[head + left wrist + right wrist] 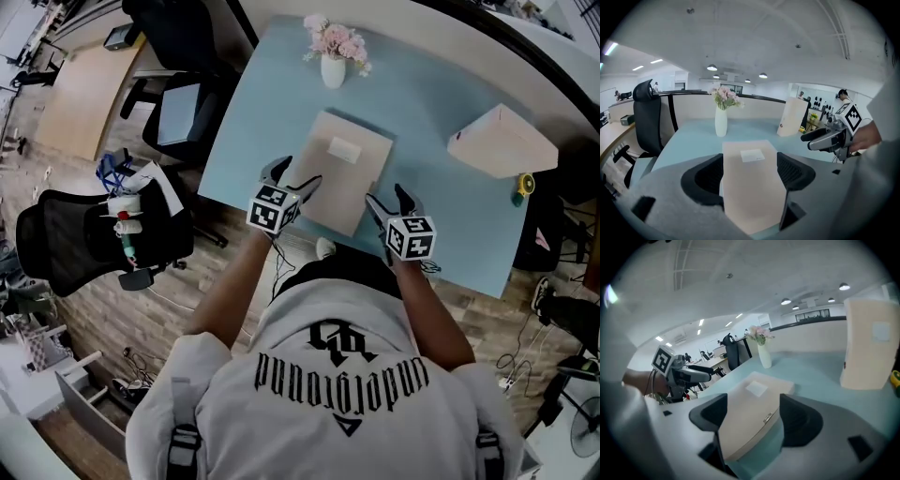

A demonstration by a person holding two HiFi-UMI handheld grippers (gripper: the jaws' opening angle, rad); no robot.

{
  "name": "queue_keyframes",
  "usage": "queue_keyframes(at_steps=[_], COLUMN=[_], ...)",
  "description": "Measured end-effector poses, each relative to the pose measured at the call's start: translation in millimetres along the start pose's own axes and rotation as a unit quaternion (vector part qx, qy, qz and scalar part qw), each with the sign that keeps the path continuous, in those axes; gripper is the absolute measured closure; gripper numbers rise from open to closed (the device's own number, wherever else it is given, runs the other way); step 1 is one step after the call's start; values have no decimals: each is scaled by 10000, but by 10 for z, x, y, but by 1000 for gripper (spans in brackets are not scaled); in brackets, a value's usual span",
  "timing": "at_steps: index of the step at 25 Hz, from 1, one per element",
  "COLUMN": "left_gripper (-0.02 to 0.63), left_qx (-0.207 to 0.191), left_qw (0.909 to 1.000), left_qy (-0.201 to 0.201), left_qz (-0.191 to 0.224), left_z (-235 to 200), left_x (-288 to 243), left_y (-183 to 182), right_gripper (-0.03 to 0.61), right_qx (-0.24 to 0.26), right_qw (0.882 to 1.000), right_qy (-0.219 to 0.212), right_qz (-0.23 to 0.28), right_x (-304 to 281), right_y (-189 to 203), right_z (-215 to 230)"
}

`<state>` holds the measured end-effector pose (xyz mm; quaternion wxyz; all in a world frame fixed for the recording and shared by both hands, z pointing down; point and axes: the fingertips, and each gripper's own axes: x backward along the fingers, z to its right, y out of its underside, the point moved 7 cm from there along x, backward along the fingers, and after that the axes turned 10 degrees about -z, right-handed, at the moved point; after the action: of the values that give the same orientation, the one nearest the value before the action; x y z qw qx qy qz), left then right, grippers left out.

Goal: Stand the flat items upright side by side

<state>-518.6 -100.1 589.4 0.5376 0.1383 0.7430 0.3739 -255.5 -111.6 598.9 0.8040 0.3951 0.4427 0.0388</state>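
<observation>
Centrally in the head view, a flat beige box (345, 169) lies on the blue table (441, 225). The left gripper (295, 176) and right gripper (389, 199) straddle its lower corners, both claws spread wide and seemingly clamping nothing. A second box (502, 141) stands at the upper right.

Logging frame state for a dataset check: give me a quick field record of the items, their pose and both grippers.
surface: light-blue table
flat item: beige box, lying flat near the person's edge, white label facing up
standing item: second beige box, upright at the table's right
other: vase of pink flowers at the far edge
left gripper: jaws apart, at the flat box's near-left corner
right gripper: jaws apart, at its near-right corner
task state: flat box not yet stood up
</observation>
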Motion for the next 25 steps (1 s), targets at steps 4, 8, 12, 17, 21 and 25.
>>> queue_keyframes(at_steps=[4,8,12,17,21,25], left_gripper=[245,235,224,219,239,241], left_qx=[190,474,832,1332,1687,1684], left_qw=[9973,9891,9788,9638,9516,9503], left_qy=[345,643,832,1152,1472,1512], left_qz=[-620,-1236,-1675,-2002,-2105,-2138], left_z=[-253,-428,-635,-762,-758,-764], left_x=[-350,-723,-1033,-1305,-1390,-1422], left_y=[146,240,328,420,498,488], right_gripper=[225,225,225,224,237,244], right_qx=[-568,-1133,-1824,-2340,-2523,-2517], right_qw=[9978,9913,9781,9628,9552,9537], right_qy=[-144,-234,-360,-494,-505,-546], right_qz=[-299,-627,-929,-1258,-1465,-1555], right_x=[-330,-609,-910,-1178,-1278,-1307], right_y=[109,209,319,408,474,463], right_z=[68,189,317,415,461,495])
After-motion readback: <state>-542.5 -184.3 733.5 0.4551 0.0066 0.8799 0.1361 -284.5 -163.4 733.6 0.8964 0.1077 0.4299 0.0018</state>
